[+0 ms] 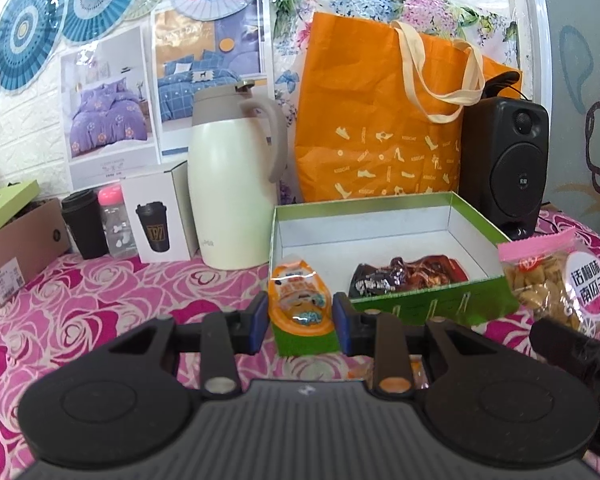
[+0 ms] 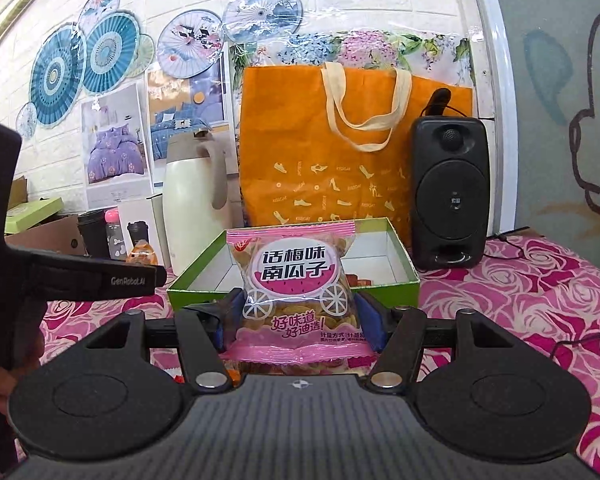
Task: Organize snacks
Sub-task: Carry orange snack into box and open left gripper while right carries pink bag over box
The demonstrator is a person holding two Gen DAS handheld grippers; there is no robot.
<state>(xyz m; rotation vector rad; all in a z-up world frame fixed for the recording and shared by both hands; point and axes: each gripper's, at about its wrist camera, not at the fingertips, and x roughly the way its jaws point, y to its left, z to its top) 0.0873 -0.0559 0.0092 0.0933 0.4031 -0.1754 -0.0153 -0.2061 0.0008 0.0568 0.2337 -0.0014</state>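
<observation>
My left gripper (image 1: 300, 316) is shut on a small orange snack packet (image 1: 298, 300), held upright just in front of the near left corner of the open green box (image 1: 420, 306). A dark brown snack packet (image 1: 404, 276) lies inside that box. My right gripper (image 2: 296, 320) is shut on a pink bag of pumpkin seeds (image 2: 296, 292), held upright before the green box (image 2: 404, 284). The pumpkin seed bag (image 1: 560, 284) also shows at the right of the left wrist view. The left gripper's black body (image 2: 92, 276) and orange packet (image 2: 142, 252) appear at the left of the right wrist view.
Behind the box stand a cream thermos jug (image 1: 232, 184), an orange tote bag (image 1: 384, 120) and a black speaker (image 1: 504, 168). At the left are a white cup carton (image 1: 160, 216), a black cup (image 1: 85, 224), a small bottle (image 1: 116, 224) and a cardboard box (image 1: 20, 248). More snacks lie under the grippers.
</observation>
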